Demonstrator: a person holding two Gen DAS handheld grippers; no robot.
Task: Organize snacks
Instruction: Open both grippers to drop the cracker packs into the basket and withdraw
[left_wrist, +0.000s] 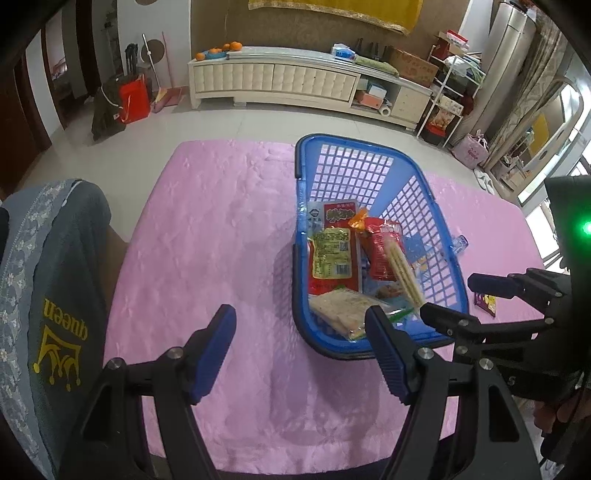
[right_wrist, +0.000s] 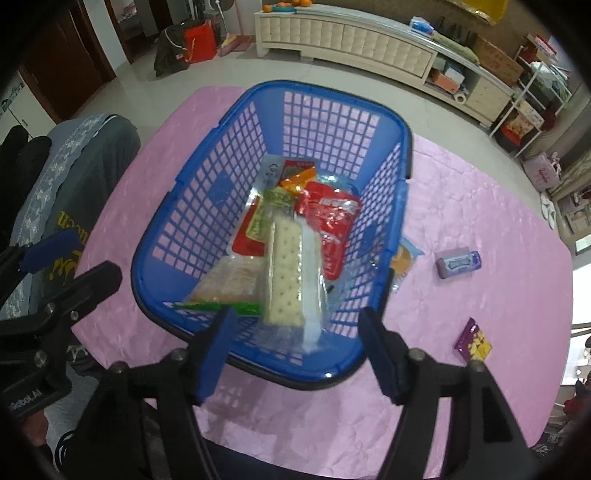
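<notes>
A blue mesh basket (left_wrist: 369, 162) (right_wrist: 229, 155) stands on the pink tablecloth and holds several snack packs. A clear pack of pale crackers (right_wrist: 288, 266) (left_wrist: 402, 271) leans tilted on the pile, blurred, just in front of my right gripper (right_wrist: 295, 350), which is open over the basket's near rim. A red-and-yellow pack (left_wrist: 332, 254), a red pack (right_wrist: 332, 218) and a wafer pack (left_wrist: 347, 306) lie under it. My left gripper (left_wrist: 303, 347) is open and empty over the cloth, left of the basket.
On the cloth right of the basket lie a purple gum box (right_wrist: 458, 264), a purple-and-yellow packet (right_wrist: 474, 341) (left_wrist: 487, 302) and a small clear-wrapped snack (right_wrist: 404, 258). A chair back with a grey "queen" cover (left_wrist: 55, 295) stands at the left table edge.
</notes>
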